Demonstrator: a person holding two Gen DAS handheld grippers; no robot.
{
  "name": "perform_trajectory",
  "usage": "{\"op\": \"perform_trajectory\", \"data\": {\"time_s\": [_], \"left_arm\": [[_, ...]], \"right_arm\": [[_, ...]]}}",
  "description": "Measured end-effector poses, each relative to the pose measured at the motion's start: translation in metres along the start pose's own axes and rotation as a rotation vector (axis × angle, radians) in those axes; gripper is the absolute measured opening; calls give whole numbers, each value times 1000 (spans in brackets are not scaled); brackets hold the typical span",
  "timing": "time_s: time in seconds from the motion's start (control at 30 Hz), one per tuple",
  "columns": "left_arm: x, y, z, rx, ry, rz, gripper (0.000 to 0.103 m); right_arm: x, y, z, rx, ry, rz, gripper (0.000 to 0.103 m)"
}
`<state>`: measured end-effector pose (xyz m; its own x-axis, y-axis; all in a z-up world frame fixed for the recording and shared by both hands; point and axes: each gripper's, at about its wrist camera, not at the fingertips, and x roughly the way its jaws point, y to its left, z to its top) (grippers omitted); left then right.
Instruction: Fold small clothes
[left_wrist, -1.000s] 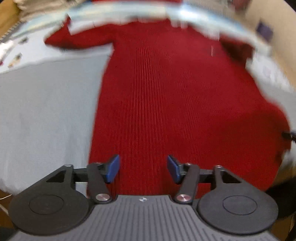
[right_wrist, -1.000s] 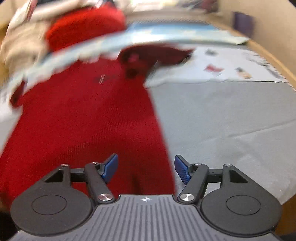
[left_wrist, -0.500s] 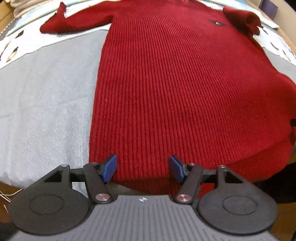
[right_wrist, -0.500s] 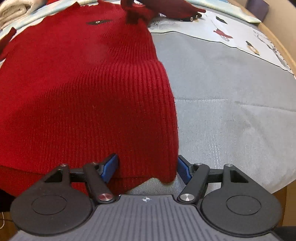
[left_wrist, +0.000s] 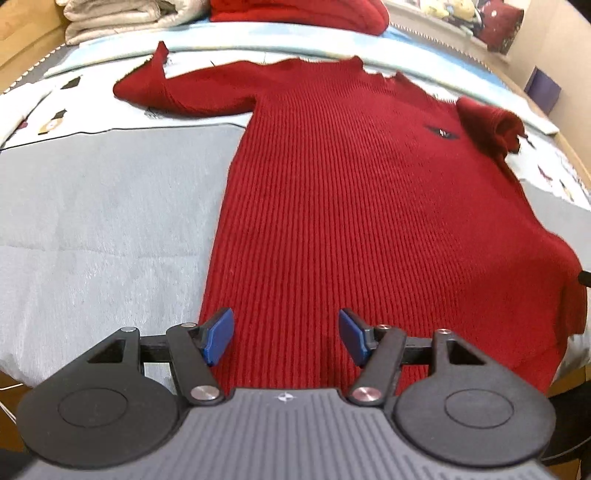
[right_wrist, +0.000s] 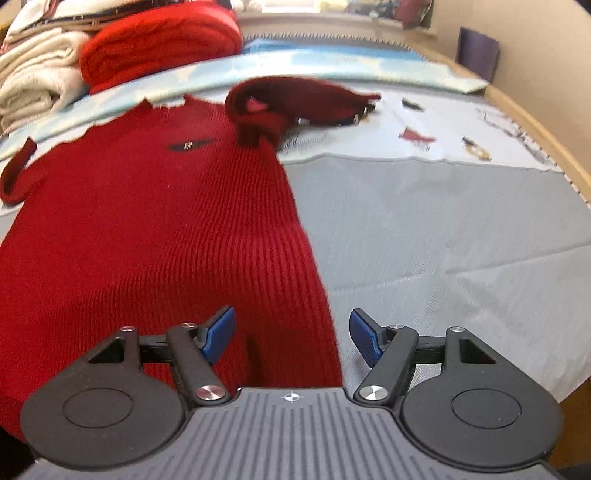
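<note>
A red ribbed sweater (left_wrist: 351, 206) lies flat, front up, on the grey bed cover (left_wrist: 92, 221). Its left sleeve (left_wrist: 177, 92) stretches out to the side, while the right sleeve (right_wrist: 295, 99) is bunched up near the shoulder. My left gripper (left_wrist: 286, 338) hovers open over the sweater's lower left part, with only knit beneath its blue pads. My right gripper (right_wrist: 291, 336) is open above the sweater (right_wrist: 147, 221) at its lower right side, and the side edge runs between the jaws. The hem is hidden under both gripper bodies.
Folded cream blankets (right_wrist: 37, 85) and a folded red garment (right_wrist: 159, 44) are stacked at the far end of the bed. A patterned pale sheet (right_wrist: 443, 125) lies beyond the grey cover. A wooden bed rim (right_wrist: 535, 122) runs along the right, with a purple box (right_wrist: 476, 51) behind it.
Both views have gone from blurred to sharp. Since half a second ago both grippers have moved forward over the hem and tipped up, so the far stacks show. Jaws stay apart.
</note>
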<state>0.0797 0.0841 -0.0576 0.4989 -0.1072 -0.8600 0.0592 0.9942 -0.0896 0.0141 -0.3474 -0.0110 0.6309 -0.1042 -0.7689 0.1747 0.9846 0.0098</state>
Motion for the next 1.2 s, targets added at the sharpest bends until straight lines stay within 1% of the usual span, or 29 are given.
{"op": "perform_trajectory", "data": {"time_s": [0.07,0.13,0.33,0.37,0.47,0.63,0.93,1.07,1.2], "left_arm": [[-7,-1,-1,-12,-20,0,68],[-5,1,5,-20,-38,0,68],[-11,2,10,-36,-91,-5,64],[-12,2,11,-37,-96,-6,62],[-12,3,13,-42,-103,4,62],[-11,5,14,-51,-100,12,62],[-13,6,14,-47,-125,19,63],[-18,3,15,-40,-164,25,65],[-28,-5,16,-8,-244,49,70]], "right_arm": [[0,-3,2,8,-24,1,70],[-1,-5,3,14,-48,0,70],[-12,-6,6,33,-132,10,69],[-13,-6,7,35,-143,15,69],[-16,-5,7,24,-168,22,69],[-16,-1,6,-5,-181,0,69],[-18,-1,9,16,-186,29,69],[-20,2,10,5,-198,18,69],[-25,2,13,22,-223,7,69]]}}
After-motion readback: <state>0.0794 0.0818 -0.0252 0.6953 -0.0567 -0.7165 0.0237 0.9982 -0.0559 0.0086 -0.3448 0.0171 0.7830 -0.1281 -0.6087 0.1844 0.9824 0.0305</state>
